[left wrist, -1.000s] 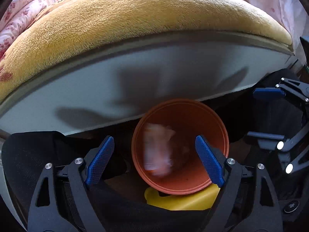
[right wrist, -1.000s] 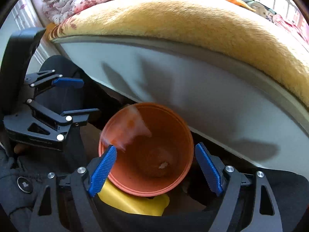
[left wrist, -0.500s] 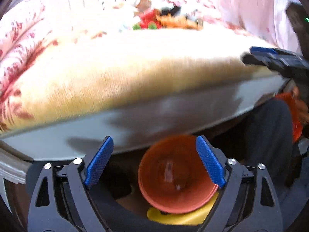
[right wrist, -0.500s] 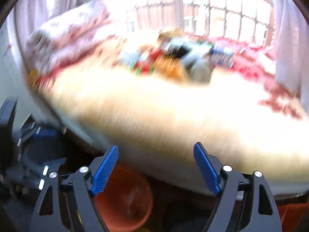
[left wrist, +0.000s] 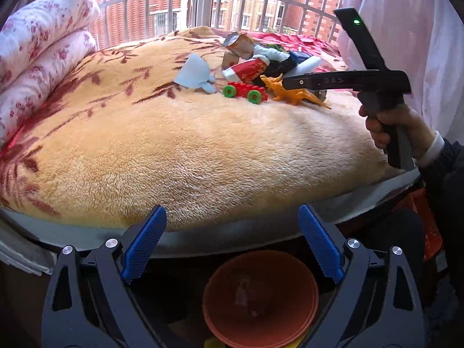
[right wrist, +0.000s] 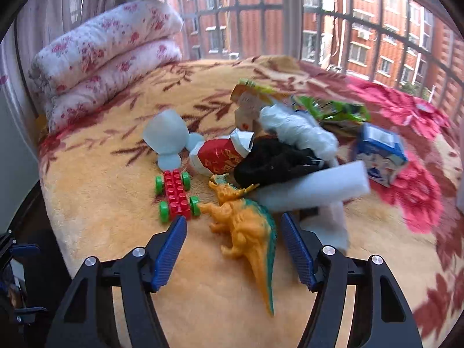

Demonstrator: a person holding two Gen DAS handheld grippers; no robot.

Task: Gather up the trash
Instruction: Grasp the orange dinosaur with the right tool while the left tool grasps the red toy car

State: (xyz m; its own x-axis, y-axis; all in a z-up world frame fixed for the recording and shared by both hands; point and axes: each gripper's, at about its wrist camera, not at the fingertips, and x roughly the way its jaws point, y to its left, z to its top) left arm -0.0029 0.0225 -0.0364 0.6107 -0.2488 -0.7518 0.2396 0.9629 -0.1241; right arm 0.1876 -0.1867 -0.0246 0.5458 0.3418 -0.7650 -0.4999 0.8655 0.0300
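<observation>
Left wrist view: the left hand-held gripper (left wrist: 232,246) hangs over the near edge of the bed (left wrist: 203,240) with its blue-padded jaws wide and nothing between them; they have just been opening. Below it, at 6 o'clock, stands the round orange plastic bin (left wrist: 261,298) with a pale scrap blurred at its bottom. On the plush yellow blanket with dark red leaf print (left wrist: 179,145), at 12 to 1 o'clock, lies the litter pile: a crushed pale blue paper cup (left wrist: 195,72), a red and white crumpled carton (left wrist: 246,69), a red brick toy car with green wheels (left wrist: 245,90) and an orange plastic dinosaur (left wrist: 290,92). At 3 o'clock a hand (left wrist: 397,127) grips the right hand-held gripper's handle.

Right wrist view: the right hand-held gripper (right wrist: 233,249) hovers above the blanket, its jaws partly apart and gripping nothing, having just been closing. The dinosaur lies between them, untouched as far as can be seen. The toy car sits at 10 o'clock of the left pad. Beyond, at 12 to 2 o'clock, are the carton, a black crumpled bag (right wrist: 275,162), a white foam block (right wrist: 313,188) and a blue and white milk box (right wrist: 380,153).
</observation>
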